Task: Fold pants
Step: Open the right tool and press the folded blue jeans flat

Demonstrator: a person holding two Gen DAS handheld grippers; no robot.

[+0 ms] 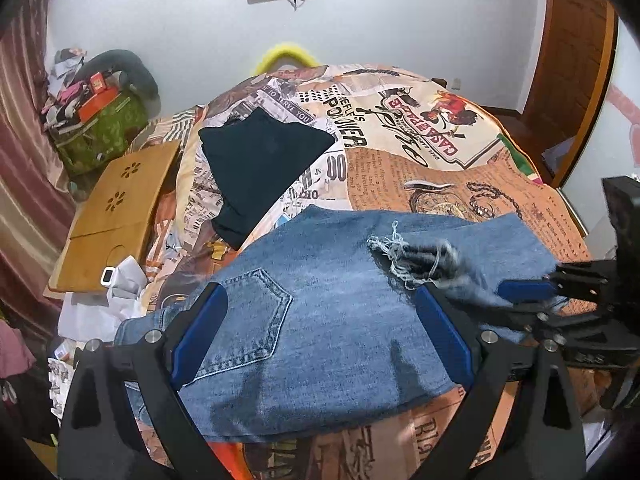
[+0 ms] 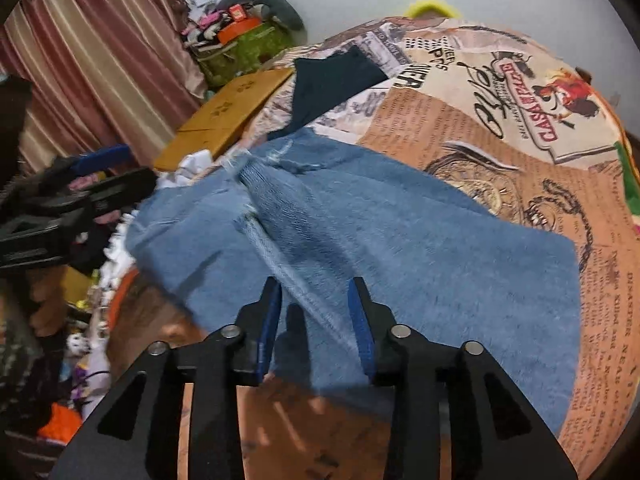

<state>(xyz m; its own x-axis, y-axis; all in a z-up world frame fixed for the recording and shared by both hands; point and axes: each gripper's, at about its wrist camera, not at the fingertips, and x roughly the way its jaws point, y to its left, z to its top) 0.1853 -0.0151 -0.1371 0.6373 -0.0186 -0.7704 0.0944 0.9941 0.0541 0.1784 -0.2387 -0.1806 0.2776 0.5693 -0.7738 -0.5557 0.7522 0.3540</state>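
While both claws are off the cloth, sort out your next grip. The jeans (image 1: 340, 320) lie on the bed (image 1: 460, 184), already doubled into a short, wide stack, back pocket (image 1: 248, 320) up on your left, frayed rip (image 1: 404, 256) toward the right.

Left claw (image 1: 320, 332): pads wide apart, hovering over the stack just beyond the near edge, holding nothing. Right claw (image 2: 316, 328): pads part-way open, straddling the raised seam ridge (image 2: 276, 232) near the near edge. It doesn't look clamped on the denim, though motion blur hides any contact.

My read: one more fold is left, or just a tidy-up.

- Flatten the seam ridge first; folding over it will leave a lump.
- Grab the near edge at two points, one claw toward each end, so the edge lifts level.
- Bite through all layers. The right end looks loose, so a shallow pinch there would likely peel off the top layer only.
- Keep the pads clear of the frayed threads; they could snag.
- Carry both claws together, lay the edge down square, then let go.

The dark folded garment (image 1: 264, 168) sits well beyond the jeans, and the wooden lap tray (image 1: 116, 208) is off the left side. Neither is in your way.
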